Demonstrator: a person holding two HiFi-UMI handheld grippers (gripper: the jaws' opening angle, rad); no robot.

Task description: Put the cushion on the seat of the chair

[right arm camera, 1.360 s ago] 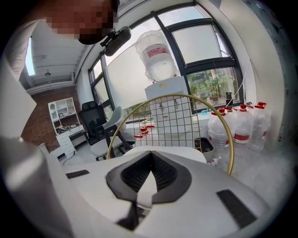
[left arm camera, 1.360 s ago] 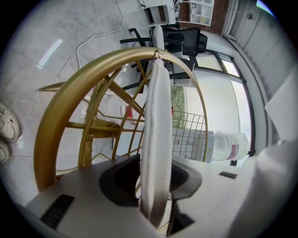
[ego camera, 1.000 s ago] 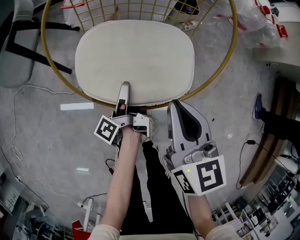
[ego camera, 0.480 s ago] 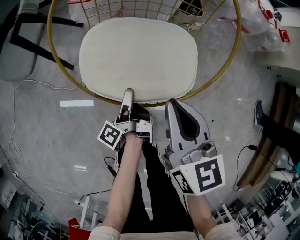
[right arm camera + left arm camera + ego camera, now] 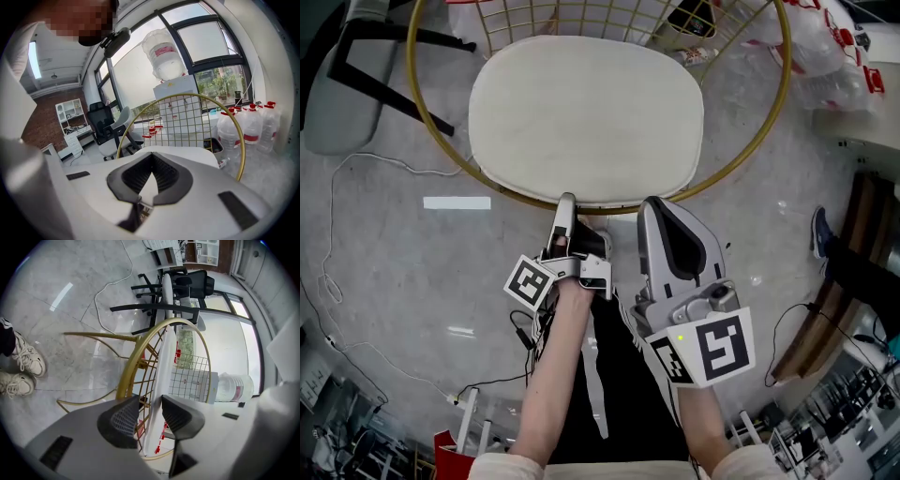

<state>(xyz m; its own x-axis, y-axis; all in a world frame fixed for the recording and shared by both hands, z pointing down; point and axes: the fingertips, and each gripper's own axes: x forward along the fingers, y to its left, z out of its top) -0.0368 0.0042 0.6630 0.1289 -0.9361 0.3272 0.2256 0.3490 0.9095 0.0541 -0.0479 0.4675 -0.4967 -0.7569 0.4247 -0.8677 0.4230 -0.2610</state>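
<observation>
The left hand-held gripper has drawn back toward the person: a second ago its tip lay on the near edge of the cushion, and now it sits at that edge, by the gold ring of the chair. Its jaws have just been opening and stand spread. The left gripper view shows the cushion's pale edge in line with the gap but beyond the pads, which do not press on it.

The left forearm runs bare from the bottom of the head view straight up toward the chair. The gripper is rolled onto its side, with its marker cube out to the left.

The right hand-held gripper has hardly shifted. It lies just beside the left one, pointing the same way, with its tip short of the ring and its marker cube facing upward. Its jaw tips are pressed together on nothing.

There is one cushion, white and rounded, lying flat on the seat of the one gold wire chair. Two hand-held grippers are in view, one in each hand. Two white shoes stand on the grey floor.
</observation>
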